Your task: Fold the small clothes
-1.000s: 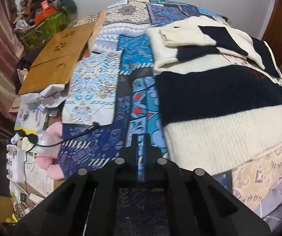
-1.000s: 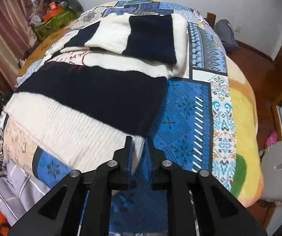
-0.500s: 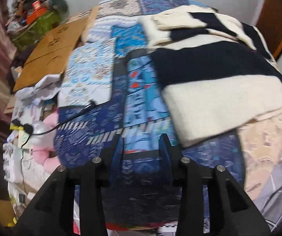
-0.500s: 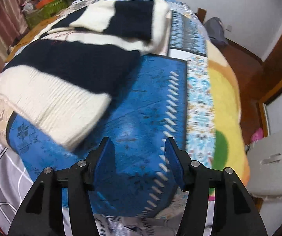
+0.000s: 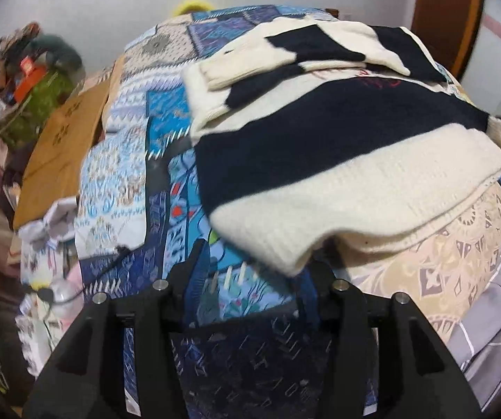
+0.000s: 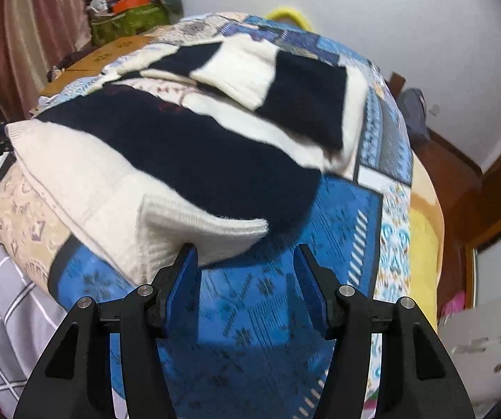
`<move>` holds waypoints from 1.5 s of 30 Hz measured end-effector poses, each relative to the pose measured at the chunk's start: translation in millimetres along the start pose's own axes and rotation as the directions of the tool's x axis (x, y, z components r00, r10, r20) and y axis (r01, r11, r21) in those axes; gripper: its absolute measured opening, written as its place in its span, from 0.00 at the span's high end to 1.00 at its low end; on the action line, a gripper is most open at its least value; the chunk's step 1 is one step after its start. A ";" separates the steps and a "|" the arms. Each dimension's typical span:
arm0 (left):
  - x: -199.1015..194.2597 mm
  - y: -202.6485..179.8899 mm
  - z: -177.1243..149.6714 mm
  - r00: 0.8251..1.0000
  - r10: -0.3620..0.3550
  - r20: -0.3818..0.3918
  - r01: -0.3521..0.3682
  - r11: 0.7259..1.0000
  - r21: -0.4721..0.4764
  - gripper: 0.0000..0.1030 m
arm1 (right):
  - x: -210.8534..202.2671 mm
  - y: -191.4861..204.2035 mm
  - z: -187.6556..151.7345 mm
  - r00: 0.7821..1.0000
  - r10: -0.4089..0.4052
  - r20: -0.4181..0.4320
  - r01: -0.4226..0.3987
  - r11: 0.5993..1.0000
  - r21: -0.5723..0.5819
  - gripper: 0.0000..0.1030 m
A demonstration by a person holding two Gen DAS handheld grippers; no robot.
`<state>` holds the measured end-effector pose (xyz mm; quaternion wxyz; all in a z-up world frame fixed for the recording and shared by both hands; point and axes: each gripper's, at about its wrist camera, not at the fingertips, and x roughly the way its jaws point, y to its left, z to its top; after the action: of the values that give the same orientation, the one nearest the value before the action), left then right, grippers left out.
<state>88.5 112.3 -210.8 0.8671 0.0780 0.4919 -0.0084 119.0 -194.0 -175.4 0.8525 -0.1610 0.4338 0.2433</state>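
Both tools, left tool (image 5: 255,260) and right tool (image 6: 247,262), were held open at the striped sweater's (image 5: 337,146) hem; pinching its corners was judged next.

I see a cream-and-navy striped knit sweater (image 5: 337,160) lying partly folded across the frame's centre, sleeves laid over its upper part, its near cream hem lifted.

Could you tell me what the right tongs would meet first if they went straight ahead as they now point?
Probably the cream hem corner of the striped sweater, just ahead of the open right tongs; depth is unclear.
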 end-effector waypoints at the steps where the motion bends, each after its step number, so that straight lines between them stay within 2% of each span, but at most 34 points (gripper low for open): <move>1: 0.1 -2.6 2.5 1.000 0.002 0.005 -0.002 1.000 0.009 0.53 | -0.3 1.8 3.1 1.000 0.002 0.013 -0.002 1.000 -0.007 0.48; 7: 2.8 -15.2 20.2 0.997 -0.034 0.066 0.032 0.999 0.038 0.54 | 4.6 6.7 23.0 0.998 0.029 0.047 -0.027 0.999 -0.041 0.48; 9: 4.6 -18.8 24.2 0.996 -0.043 0.073 0.040 0.998 0.045 0.63 | 9.3 8.9 29.8 0.997 0.066 0.045 -0.064 0.996 -0.055 0.48; 11: 9.4 -21.6 29.2 0.997 -0.034 0.063 0.032 0.999 0.041 0.79 | 16.5 10.4 34.4 0.993 0.117 0.016 -0.116 0.991 -0.059 0.48; 14: 11.1 -15.4 33.2 0.997 -0.046 0.061 0.046 0.999 -0.001 0.86 | 24.1 10.4 35.9 0.982 0.188 -0.033 -0.190 0.981 -0.050 0.48; 17: 7.2 -7.4 34.9 0.995 -0.065 0.071 0.069 0.997 -0.044 0.87 | 21.6 5.1 33.4 0.972 0.227 -0.058 -0.228 0.973 -0.024 0.48; 21: 2.2 -3.4 35.8 0.994 -0.074 0.076 0.079 0.994 -0.073 0.88 | 15.3 2.6 23.3 0.968 0.234 -0.092 -0.239 0.970 -0.048 0.48; 24: -1.2 -4.6 36.2 0.994 -0.064 0.083 0.070 0.995 -0.076 0.88 | 17.8 3.7 16.3 0.973 0.205 -0.105 -0.211 0.976 -0.052 0.39; 28: -1.4 -6.1 37.8 0.995 -0.056 0.080 0.063 0.994 -0.085 0.88 | 25.9 6.3 17.3 0.962 0.257 -0.098 -0.255 0.966 0.030 0.39; 30: -3.0 -6.1 39.3 0.995 -0.053 0.084 0.060 0.995 -0.086 0.88 | 31.3 15.6 16.8 0.969 0.228 -0.098 -0.229 0.973 -0.003 0.43; 31: -4.7 -5.5 40.8 0.995 -0.053 0.088 0.061 0.994 -0.090 0.88 | 32.6 20.9 17.0 0.972 0.217 -0.088 -0.220 0.975 -0.019 0.49; 34: -10.6 -3.0 46.1 0.993 -0.059 0.105 0.069 0.993 -0.100 0.88 | 29.1 17.7 24.0 0.976 0.203 -0.074 -0.204 0.979 -0.004 0.82; 38: -18.3 0.7 60.0 0.990 -0.063 0.128 0.078 0.990 -0.116 0.89 | 17.4 3.1 38.4 0.979 0.201 -0.034 -0.199 0.979 0.039 0.87; 41: -21.2 5.3 77.4 0.988 -0.067 0.141 0.087 0.987 -0.134 0.89 | 2.3 -5.6 53.4 0.981 0.192 0.034 -0.194 0.979 0.064 0.87; 45: -22.5 11.8 108.7 0.985 -0.036 0.168 0.060 0.988 -0.141 0.89 | -14.2 -24.3 79.6 0.976 0.178 0.130 -0.193 0.974 0.119 0.88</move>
<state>170.6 106.9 -135.2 0.9077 0.0018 0.4195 0.0003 178.0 -179.4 -116.7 0.8589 -0.0487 0.4109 0.3020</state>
